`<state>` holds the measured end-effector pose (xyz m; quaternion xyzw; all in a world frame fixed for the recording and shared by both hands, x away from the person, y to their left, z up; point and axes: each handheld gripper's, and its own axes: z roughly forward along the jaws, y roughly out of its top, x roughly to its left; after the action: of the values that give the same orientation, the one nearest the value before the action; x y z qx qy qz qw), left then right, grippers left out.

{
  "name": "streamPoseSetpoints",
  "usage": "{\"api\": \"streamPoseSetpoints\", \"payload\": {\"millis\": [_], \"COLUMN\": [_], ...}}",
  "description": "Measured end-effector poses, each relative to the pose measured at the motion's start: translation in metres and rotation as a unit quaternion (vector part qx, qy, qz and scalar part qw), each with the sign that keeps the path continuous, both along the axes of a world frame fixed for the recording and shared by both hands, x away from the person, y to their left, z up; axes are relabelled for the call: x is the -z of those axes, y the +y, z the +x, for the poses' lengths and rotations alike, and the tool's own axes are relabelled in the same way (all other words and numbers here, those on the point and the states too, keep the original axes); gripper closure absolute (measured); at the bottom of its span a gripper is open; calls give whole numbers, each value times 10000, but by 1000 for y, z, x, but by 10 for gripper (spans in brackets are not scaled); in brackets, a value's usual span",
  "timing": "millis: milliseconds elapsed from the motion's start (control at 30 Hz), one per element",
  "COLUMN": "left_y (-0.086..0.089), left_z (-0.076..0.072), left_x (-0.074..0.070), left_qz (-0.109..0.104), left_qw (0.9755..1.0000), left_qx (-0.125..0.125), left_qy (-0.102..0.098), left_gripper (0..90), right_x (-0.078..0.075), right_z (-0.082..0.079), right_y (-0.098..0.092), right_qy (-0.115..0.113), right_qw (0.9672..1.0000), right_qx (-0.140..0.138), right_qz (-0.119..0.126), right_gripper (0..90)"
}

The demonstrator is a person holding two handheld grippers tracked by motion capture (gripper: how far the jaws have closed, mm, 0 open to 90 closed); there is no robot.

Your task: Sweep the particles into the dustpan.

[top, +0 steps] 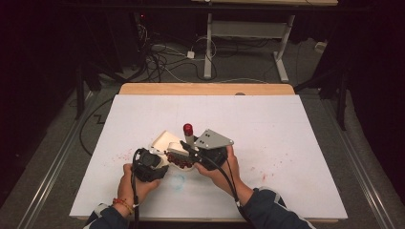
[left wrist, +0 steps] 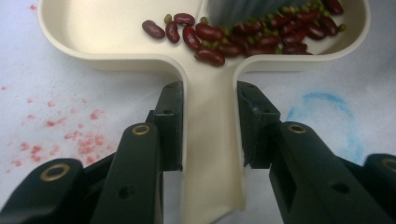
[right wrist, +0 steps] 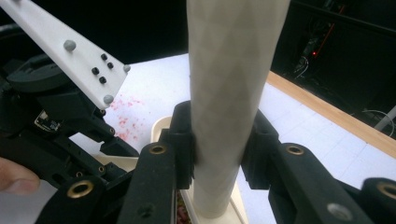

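The cream plastic dustpan [left wrist: 116,28], lying on the white worktop [top: 286,143], is gripped by its handle in the left hand-held gripper [left wrist: 210,126]. The cream brush handle [right wrist: 233,93] is clamped upright in the right hand-held gripper [right wrist: 219,154]. The dark red kidney beans [left wrist: 243,39] are best swept with short strokes deeper into the pan, which is kept flat and steady.

Looked like a lab or recording studio: dark room, tangled cables [top: 162,59] on floor, white-covered table [top: 286,143], metal frame legs [top: 208,47] behind.
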<state>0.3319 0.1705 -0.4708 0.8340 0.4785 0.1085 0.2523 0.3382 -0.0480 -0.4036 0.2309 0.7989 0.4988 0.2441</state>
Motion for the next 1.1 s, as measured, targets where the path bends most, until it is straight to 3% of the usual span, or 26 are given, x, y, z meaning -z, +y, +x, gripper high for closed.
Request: {"api": "streamPoseSetpoints", "payload": {"millis": [200, 400, 667, 1100], "left_y": [8, 12, 18, 28], "left_z": [2, 3, 3, 3], "left_x": [1, 2, 3, 3], "left_qz": [-72, -85, -86, -59], "left_qw": [9996, 9994, 9989, 9978], "left_qx": [-249, -337, -455, -651], "left_qy": [-54, -67, -94, -122], "left_gripper": [639, 639, 639, 639], "right_x": [-15, -29, -37, -46], "right_z": [3, 3, 2, -5], "right_y": [-14, -32, -68, -155], "right_qy": [-62, -66, -13, -150], "right_qw": [9993, 9982, 9985, 9985], "right_qx": [73, 171, 233, 364], "right_qz": [365, 564, 503, 376], "right_gripper": [699, 699, 699, 699]}}
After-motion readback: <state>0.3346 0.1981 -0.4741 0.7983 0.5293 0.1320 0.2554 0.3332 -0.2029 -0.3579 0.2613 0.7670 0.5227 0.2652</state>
